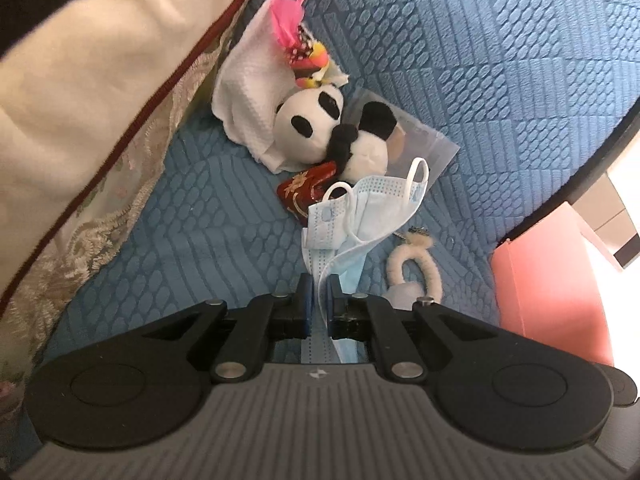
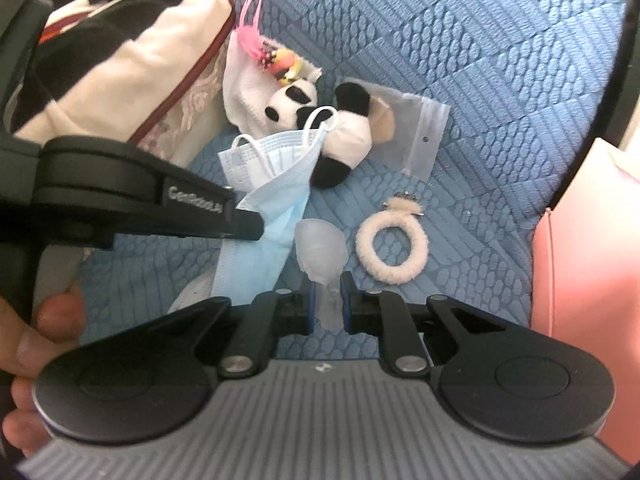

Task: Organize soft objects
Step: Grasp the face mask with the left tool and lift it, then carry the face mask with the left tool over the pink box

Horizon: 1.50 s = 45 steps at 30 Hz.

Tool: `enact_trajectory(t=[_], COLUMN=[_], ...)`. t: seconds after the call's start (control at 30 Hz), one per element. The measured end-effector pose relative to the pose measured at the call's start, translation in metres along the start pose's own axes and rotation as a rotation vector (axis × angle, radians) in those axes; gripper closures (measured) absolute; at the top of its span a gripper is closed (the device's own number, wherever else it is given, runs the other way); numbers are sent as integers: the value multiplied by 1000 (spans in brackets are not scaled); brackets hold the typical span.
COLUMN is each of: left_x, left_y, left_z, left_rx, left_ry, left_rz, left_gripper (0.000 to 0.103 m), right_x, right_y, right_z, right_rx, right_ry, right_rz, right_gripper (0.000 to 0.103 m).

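Note:
My left gripper point(image 1: 319, 280) is shut on a blue face mask point(image 1: 360, 216) and holds it above the blue quilted bed cover; the mask also shows in the right wrist view point(image 2: 276, 184), hanging from the left gripper's fingers point(image 2: 244, 226). My right gripper point(image 2: 329, 284) is shut on a translucent soft silicone piece point(image 2: 322, 248). A panda plush point(image 1: 320, 128) point(image 2: 320, 128) lies on a white cloth point(image 1: 248, 96) point(image 2: 244, 92) with a pink feather toy point(image 1: 288, 24) point(image 2: 260, 44). A fluffy cream hair ring point(image 1: 416, 268) point(image 2: 392, 244) lies to the right.
A clear zip bag point(image 2: 420, 136) point(image 1: 424, 140) lies behind the panda. A small red pouch point(image 1: 308, 188) sits under the mask. A cream pillow with dark red piping point(image 1: 100, 92) point(image 2: 132, 56) fills the left. A pink box point(image 1: 560, 280) point(image 2: 588, 260) stands at the right edge.

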<state>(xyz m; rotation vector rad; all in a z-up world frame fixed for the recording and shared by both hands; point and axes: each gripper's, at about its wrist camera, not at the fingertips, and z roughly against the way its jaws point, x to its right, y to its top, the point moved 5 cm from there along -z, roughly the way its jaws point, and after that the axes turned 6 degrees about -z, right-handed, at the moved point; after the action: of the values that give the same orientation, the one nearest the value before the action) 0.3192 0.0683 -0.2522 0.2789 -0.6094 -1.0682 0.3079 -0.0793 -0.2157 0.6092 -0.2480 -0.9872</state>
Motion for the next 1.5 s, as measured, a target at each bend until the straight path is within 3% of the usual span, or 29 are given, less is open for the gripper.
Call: enact_trajectory(t=[0.3, 0.5, 1.1, 1.5], left_x=[-5, 0, 35, 57], left_y=[-14, -24, -86, -97], left_z=[33, 66, 160, 203], left_rx=[2, 3, -21, -36], left_ry=[11, 11, -23, -40], left_rz=[33, 64, -18, -55], left_gripper=[95, 95, 95, 95], right_x=[8, 6, 12, 25], right_y=[-17, -23, -62, -77], right_z=[24, 52, 163, 218], right_rx=[13, 41, 57, 73], right_ry=[-14, -53, -60, -84], right_rz=[-69, -25, -109, -166], right_gripper=[87, 87, 87, 87])
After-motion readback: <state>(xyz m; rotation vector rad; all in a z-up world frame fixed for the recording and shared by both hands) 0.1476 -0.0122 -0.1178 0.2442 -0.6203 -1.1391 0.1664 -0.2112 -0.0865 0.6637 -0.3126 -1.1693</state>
